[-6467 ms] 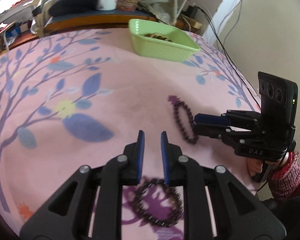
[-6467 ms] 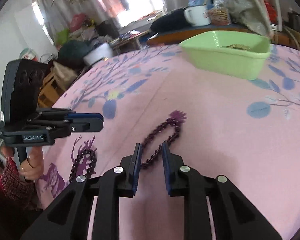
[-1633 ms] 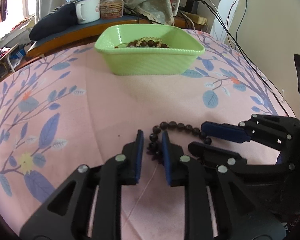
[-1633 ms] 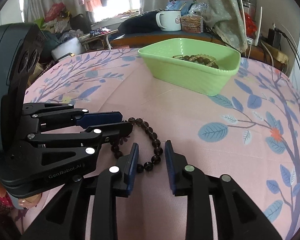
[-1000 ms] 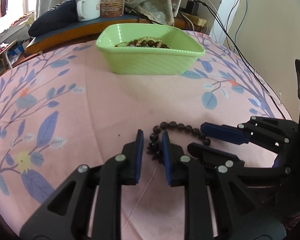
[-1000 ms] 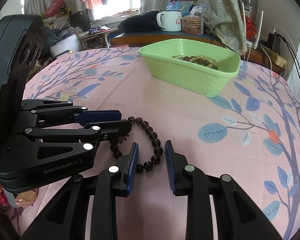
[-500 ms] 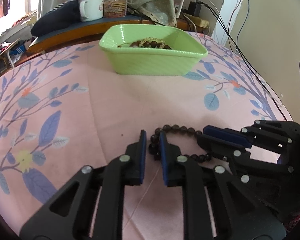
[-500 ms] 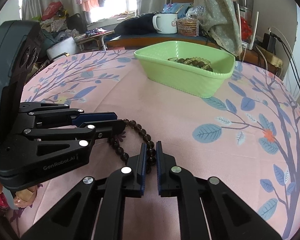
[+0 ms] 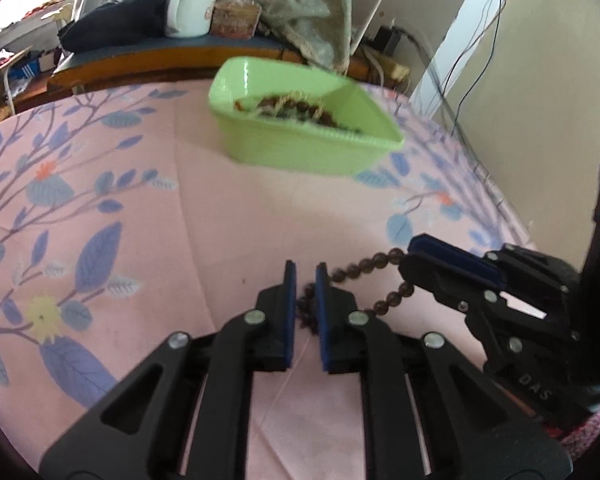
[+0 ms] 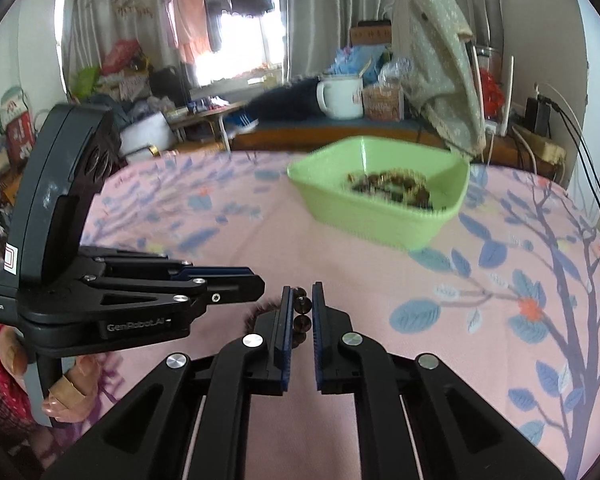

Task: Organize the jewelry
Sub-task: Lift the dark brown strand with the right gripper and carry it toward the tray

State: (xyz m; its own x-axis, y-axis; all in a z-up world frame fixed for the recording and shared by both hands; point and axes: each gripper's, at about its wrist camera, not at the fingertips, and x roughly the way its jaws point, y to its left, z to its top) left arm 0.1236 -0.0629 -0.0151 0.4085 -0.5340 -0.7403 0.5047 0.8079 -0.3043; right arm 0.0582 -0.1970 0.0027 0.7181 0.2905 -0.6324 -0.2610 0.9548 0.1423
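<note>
We are pinching the beads (image 9: 374,266) tight with both the left gripper (image 9: 305,270) and right gripper (image 10: 301,294), lifting together, slowly, toward the bowl (image 9: 300,152).

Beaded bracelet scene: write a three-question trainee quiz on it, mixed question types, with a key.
1. True or false: both grippers grip the same dark beaded bracelet.
2. Which holds jewelry already? A. white mug B. green tray C. wicker basket
3. Fill in: the tray sits on a pink ____ printed with blue leaves.

Key: 1. True: left gripper and right gripper each pinch one part of it. 2. B. 3. tablecloth.
</note>
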